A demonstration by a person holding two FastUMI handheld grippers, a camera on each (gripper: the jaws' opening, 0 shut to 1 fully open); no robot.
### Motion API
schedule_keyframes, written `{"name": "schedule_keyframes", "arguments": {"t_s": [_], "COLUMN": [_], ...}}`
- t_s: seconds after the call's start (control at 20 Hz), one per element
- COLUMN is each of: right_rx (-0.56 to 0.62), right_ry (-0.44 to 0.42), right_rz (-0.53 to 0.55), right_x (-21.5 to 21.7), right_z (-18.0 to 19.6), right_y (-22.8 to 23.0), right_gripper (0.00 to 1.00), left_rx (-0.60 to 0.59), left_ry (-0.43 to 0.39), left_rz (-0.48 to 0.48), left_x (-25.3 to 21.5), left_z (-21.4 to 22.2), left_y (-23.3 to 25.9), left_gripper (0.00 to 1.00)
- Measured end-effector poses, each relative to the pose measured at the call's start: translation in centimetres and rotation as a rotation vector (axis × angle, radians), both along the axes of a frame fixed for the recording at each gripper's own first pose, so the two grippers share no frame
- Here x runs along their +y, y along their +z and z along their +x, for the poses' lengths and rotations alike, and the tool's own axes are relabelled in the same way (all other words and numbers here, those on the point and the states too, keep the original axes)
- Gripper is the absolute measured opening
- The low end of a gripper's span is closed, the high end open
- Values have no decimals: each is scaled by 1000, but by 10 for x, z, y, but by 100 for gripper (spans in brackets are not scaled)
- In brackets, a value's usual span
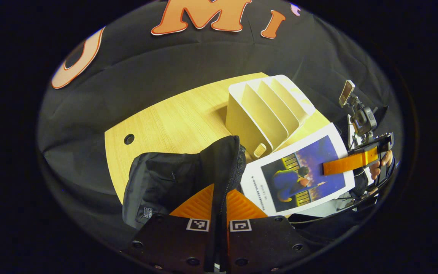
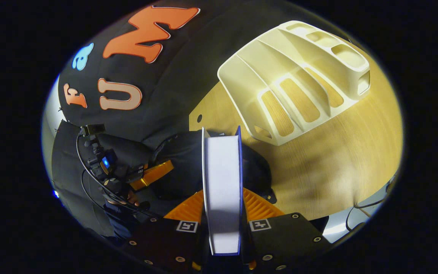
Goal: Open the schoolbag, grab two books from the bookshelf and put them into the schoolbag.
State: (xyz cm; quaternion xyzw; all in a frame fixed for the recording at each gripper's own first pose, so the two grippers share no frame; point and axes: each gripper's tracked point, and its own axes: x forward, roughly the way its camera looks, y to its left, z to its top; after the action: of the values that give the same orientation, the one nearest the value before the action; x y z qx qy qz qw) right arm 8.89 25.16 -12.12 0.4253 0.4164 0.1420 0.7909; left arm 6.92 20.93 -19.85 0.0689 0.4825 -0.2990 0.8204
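Observation:
My left gripper (image 1: 219,190) is shut on the zippered edge of the black schoolbag (image 1: 173,179), which stands on the wooden table (image 1: 165,121). Just right of the bag hangs a book (image 1: 299,175) with a blue picture cover, and the right gripper (image 1: 329,166) clamps its far side. In the right gripper view that book (image 2: 222,171) stands edge-on between my right gripper's (image 2: 222,196) fingers, over the schoolbag (image 2: 181,167). The left gripper (image 2: 154,171) holds the bag's left side there. The white bookshelf (image 1: 268,114) (image 2: 299,83) stands behind, its slots empty.
A round cable hole (image 1: 129,139) sits in the table near its left end. A hand (image 1: 380,163) holds the right gripper beyond the table's right edge, with cables trailing under it. Bare wood (image 2: 337,152) lies right of the bag.

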Motion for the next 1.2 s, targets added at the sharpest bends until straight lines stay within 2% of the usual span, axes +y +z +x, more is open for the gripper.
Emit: {"name": "schedule_keyframes", "arguments": {"t_s": [0.15,0.3,0.5,0.85,1.2], "right_rx": [-13,-25,-24,-24,-46], "right_ry": [1,5,-2,-59,-79], "right_rz": [50,31,80,120,140], "right_x": [22,38,60,90,129], "right_z": [14,27,43,69,88], "right_y": [-7,-22,-27,-55,-74], "right_gripper": [34,34,34,34,35], "left_rx": [-12,-19,-23,-23,-47], "left_ry": [1,-1,-3,-3,-42], "left_rz": [-1,-3,-15,-27,-23], "left_x": [-2,-4,-8,-16,-32], "left_z": [2,1,0,-4,-7], "left_y": [6,12,18,23,26], "left_gripper": [6,6,5,6,6]}}
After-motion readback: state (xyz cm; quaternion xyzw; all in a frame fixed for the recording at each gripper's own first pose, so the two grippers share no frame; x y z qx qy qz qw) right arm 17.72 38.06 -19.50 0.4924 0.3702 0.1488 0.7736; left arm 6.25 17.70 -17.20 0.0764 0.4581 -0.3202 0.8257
